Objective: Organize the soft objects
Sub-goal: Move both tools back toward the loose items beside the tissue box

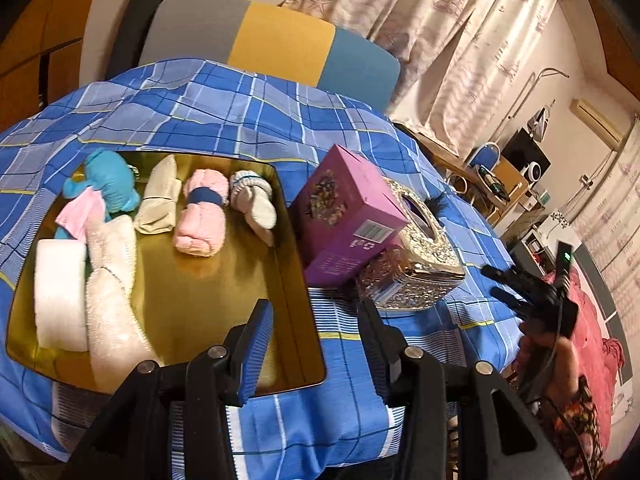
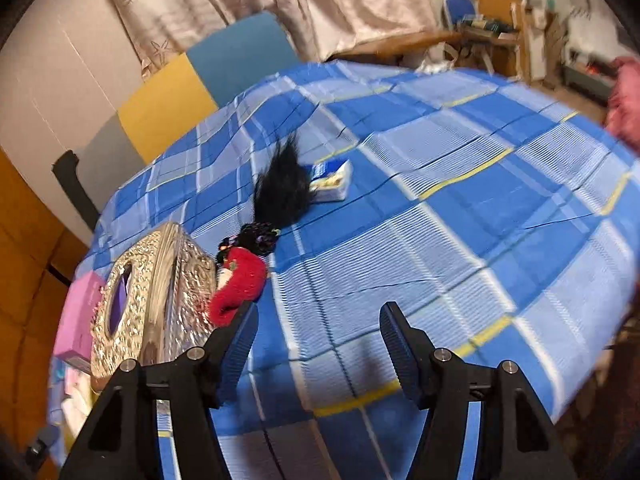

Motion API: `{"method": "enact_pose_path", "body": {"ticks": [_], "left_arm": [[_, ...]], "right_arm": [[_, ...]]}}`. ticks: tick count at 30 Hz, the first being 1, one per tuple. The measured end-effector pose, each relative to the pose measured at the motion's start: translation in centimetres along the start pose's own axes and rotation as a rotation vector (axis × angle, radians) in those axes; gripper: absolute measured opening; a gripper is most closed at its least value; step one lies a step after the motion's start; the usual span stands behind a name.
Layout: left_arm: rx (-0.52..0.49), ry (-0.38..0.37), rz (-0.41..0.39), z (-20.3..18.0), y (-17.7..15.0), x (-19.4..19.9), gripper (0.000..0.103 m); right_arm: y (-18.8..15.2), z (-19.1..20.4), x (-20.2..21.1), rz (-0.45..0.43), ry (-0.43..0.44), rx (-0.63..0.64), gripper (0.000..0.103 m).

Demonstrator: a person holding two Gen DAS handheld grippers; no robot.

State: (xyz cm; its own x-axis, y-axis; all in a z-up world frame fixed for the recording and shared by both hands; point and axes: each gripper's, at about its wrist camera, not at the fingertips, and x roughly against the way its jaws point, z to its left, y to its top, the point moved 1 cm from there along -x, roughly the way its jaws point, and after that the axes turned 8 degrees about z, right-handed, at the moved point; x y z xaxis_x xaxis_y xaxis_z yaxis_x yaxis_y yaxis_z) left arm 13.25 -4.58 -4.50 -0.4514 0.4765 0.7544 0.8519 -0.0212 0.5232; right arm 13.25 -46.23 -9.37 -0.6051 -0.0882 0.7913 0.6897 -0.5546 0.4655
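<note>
Checked blue tablecloth (image 2: 460, 208) covers table beside patterned curtains (image 2: 320, 0).

The left hand-held gripper (image 1: 316, 344) pointed steeply downward, its two fingers standing apart with nothing between them. The right hand-held gripper (image 2: 318, 344) was likewise tilted down, fingers spread and empty. In the left wrist view, the right hand-held gripper appeared off to the right, gripped by the person's hand (image 1: 538, 336).
</note>
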Motion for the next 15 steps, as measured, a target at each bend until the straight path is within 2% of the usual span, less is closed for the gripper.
{"method": "enact_pose_path", "body": {"ticks": [3, 10, 15], "left_arm": [[-0.006, 0.004, 0.017, -0.5, 0.0, -0.5, 0.044], [-0.02, 0.028, 0.046, -1.3, -0.3, -1.4, 0.044], [-0.023, 0.05, 0.057, -1.4, -0.2, -1.2, 0.044]], "right_arm": [[2.0, 0.6, -2.2, 0.04, 0.023, 0.017, 0.064], [6.8, 2.9, -7.7, 0.135, 0.107, -0.032, 0.064], [9.1, 4.5, -13.3, 0.227, 0.101, -0.061, 0.064]]}}
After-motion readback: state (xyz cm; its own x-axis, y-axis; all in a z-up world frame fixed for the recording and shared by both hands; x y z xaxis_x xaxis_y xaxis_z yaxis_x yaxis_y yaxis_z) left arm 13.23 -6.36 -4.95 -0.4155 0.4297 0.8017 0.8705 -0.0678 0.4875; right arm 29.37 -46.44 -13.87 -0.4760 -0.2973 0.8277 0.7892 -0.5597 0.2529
